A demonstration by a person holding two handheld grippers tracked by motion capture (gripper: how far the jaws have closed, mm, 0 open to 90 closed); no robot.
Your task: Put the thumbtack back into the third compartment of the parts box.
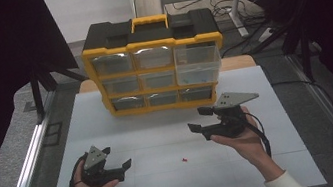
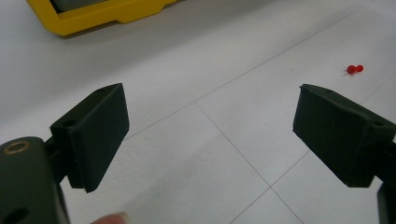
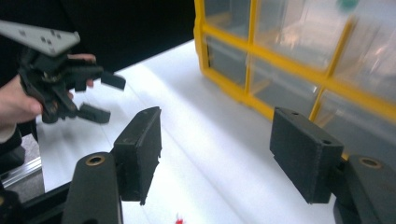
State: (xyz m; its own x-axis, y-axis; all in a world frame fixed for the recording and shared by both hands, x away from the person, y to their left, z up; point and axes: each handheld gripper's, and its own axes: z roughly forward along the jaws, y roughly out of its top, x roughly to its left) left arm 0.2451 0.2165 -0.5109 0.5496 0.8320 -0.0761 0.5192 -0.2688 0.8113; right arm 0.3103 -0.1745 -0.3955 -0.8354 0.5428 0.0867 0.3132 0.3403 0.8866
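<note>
A: Start big. What carries everything?

B: The white table [image 1: 159, 125]. At its far side stands a yellow organiser [image 1: 154, 62] with clear drawers; its upper-right drawer [image 1: 198, 64] is pulled partway out.

A: And the hands?

B: The left hand-held gripper [image 1: 118, 162] hovers low over the near-left of the table, jaws spread wide, nothing between them. The right hand-held gripper [image 1: 200, 118] sits higher and farther forward, just in front of the organiser's lower right corner, jaws also apart and empty.

A: Where is the small thing?

B: A red pushpin [image 1: 184, 160] lies on bare table, near the front, between the two hands. In the left gripper view it shows as two red beads [image 2: 354, 69], beyond and above the right-side jaw.

A: Which hand is nearer?

B: About equal in the high view. The left one already points its jaws roughly toward the pin, which lies ahead and off to that gripper's right. The right one aims at the organiser, with the pin behind and below its jaws. The pin's axis looks roughly crosswise, though it is too small to be sure.
</note>
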